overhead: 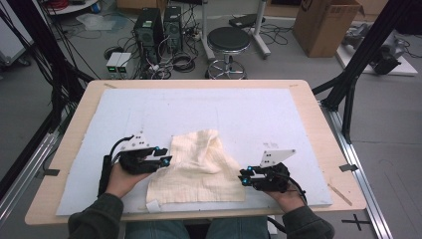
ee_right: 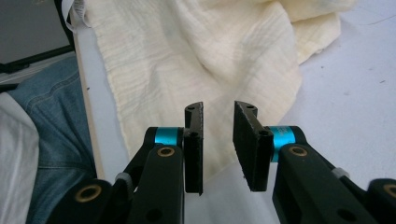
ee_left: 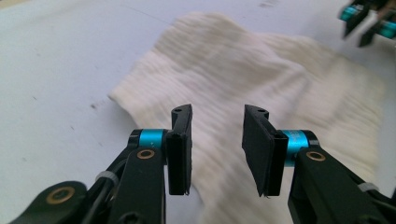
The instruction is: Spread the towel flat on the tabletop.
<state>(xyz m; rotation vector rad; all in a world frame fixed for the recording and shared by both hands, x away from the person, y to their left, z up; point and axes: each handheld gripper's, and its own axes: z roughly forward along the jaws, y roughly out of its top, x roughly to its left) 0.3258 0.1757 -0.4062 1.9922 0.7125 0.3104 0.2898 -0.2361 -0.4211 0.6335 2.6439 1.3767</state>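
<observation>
A cream, crinkled cloth point(overhead: 199, 167) lies rumpled on the white mat point(overhead: 224, 109), near the table's front edge. My left gripper point(overhead: 164, 156) is at the cloth's left edge, level with its upper part. In the left gripper view its jaws point(ee_left: 217, 116) stand open over the cloth point(ee_left: 261, 79) with nothing between them. My right gripper point(overhead: 243, 177) is at the cloth's lower right corner. In the right gripper view its jaws point(ee_right: 218, 109) are open just above the cloth's edge point(ee_right: 196, 60), pads apart and bare.
The mat covers most of a wooden table point(overhead: 64, 164). Behind the table on the floor are a black stool point(overhead: 228, 42), computer towers point(overhead: 159, 30) with cables, and a cardboard box point(overhead: 326, 25). Black frame struts point(overhead: 348, 94) stand at the right.
</observation>
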